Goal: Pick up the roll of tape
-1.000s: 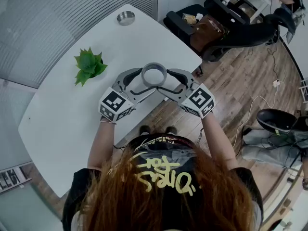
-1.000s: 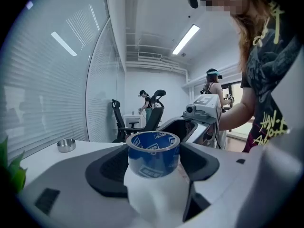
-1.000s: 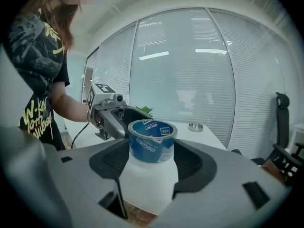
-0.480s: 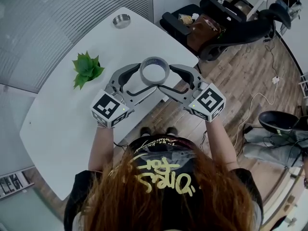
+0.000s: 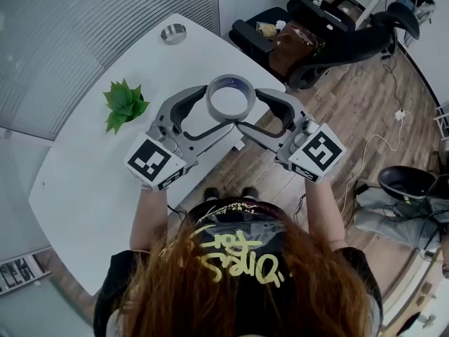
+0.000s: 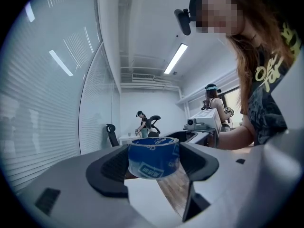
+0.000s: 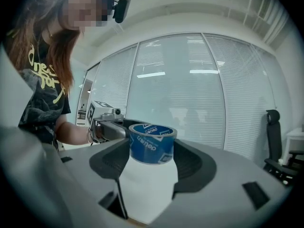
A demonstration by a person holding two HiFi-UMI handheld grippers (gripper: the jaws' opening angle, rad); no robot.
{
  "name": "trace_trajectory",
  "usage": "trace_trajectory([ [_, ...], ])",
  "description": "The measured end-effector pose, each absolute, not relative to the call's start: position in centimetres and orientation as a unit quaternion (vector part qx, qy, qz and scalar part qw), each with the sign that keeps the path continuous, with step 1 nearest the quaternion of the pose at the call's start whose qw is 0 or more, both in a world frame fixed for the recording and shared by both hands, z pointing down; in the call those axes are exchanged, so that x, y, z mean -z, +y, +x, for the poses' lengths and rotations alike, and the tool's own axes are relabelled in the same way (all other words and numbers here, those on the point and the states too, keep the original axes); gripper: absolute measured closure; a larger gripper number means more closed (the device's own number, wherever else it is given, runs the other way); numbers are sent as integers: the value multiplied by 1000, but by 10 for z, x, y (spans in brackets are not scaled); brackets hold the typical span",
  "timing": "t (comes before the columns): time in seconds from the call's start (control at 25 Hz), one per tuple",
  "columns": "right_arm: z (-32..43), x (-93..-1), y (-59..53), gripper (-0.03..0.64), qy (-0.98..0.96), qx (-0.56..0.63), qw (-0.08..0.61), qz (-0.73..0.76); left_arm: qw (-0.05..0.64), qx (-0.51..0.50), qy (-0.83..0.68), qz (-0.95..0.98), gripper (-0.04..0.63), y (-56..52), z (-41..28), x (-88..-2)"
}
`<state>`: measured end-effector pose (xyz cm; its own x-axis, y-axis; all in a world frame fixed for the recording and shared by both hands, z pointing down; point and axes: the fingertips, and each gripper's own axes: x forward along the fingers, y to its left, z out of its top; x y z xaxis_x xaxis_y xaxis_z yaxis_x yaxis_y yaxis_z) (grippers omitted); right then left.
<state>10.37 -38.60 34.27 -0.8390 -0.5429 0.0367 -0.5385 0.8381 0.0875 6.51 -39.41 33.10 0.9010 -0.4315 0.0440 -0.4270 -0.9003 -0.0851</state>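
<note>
Head view first: roll of tape (image 5: pixel 231 82) up off the white table (image 5: pixel 91 167), hanging above its near edge, caught by both tools at once.

Seen along the left gripper (image 6: pixel 154 165): jaws spread wide yet pressed onto the blue roll, black pads (image 6: pixel 112 169) on either flank, open end of the roll facing up. Much the same along the right gripper (image 7: pixel 152 160), clamped on the same roll from the opposite side, its pads also against the blue wall.

Doubled up, at a guess, to guard against slip or tilt, with so wide a ring filling each span. Kept level, probably to stop the roll sliding out of the shallow pads.

Judged as the lift itself, and nearly complete: clear air beneath the roll, then table edge and wood floor. Potted plant (image 5: pixel 123 104) on the table's left part, well apart from the roll and no obstacle.
</note>
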Motion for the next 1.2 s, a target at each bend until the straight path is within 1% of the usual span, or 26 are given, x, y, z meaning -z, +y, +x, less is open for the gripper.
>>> trace_trajectory([
  [0.2, 109, -329, -385, 322, -958, 42, 13, 285, 53, 25, 219, -974, 265, -392, 70, -316],
  [0.4, 113, -315, -381, 322, -955, 52, 6, 291, 54, 10, 216, -975, 265, -390, 73, -303],
  [0.88, 119, -294, -374, 325, -953, 67, 8, 295, 78, -14, 217, -973, 265, -382, 79, -281],
  [1.04, 121, -291, -373, 325, -953, 65, 10, 297, 69, -9, 216, -974, 265, -381, 80, -282],
  [1.2, 122, -287, -372, 325, -951, 63, 14, 303, 69, -28, 211, -975, 265, -381, 81, -276],
])
